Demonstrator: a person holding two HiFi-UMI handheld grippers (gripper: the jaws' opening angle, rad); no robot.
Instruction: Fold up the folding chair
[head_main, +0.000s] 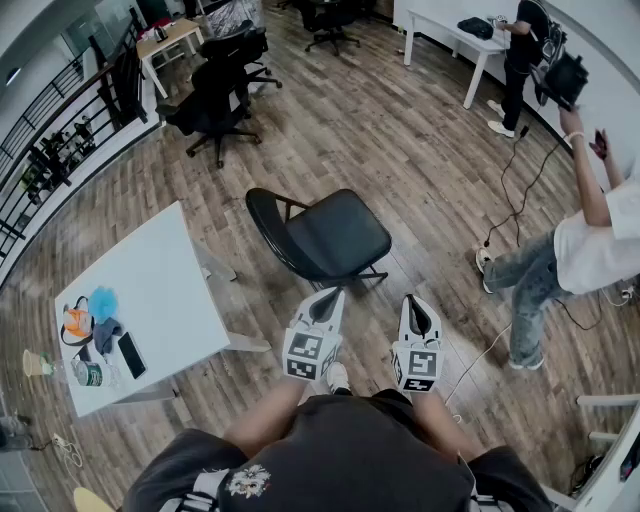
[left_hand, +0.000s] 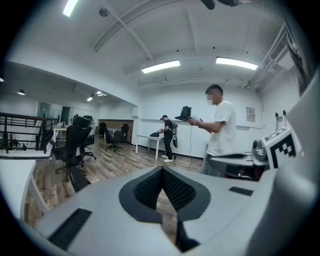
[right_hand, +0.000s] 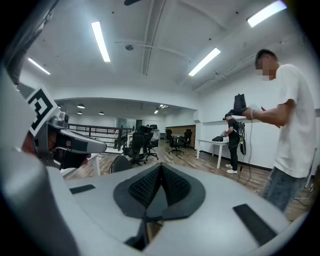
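A black folding chair (head_main: 322, 236) stands unfolded on the wood floor just ahead of me, its seat flat and its backrest toward the left. My left gripper (head_main: 328, 299) hovers near the seat's front edge, jaws shut and empty. My right gripper (head_main: 417, 307) is held beside it to the right, also shut with nothing in it. Neither touches the chair. In the left gripper view the shut gripper (left_hand: 162, 179) points into the room; the chair's backrest (left_hand: 78, 178) shows at lower left. In the right gripper view the shut gripper (right_hand: 160, 177) has the chair's backrest (right_hand: 119, 164) just beyond it.
A white table (head_main: 150, 290) with a phone, a can and small items stands at my left. A person in a white shirt (head_main: 590, 240) stands at the right with a cable (head_main: 510, 190) on the floor. Black office chairs (head_main: 215, 95) and another white table (head_main: 455, 35) are farther back.
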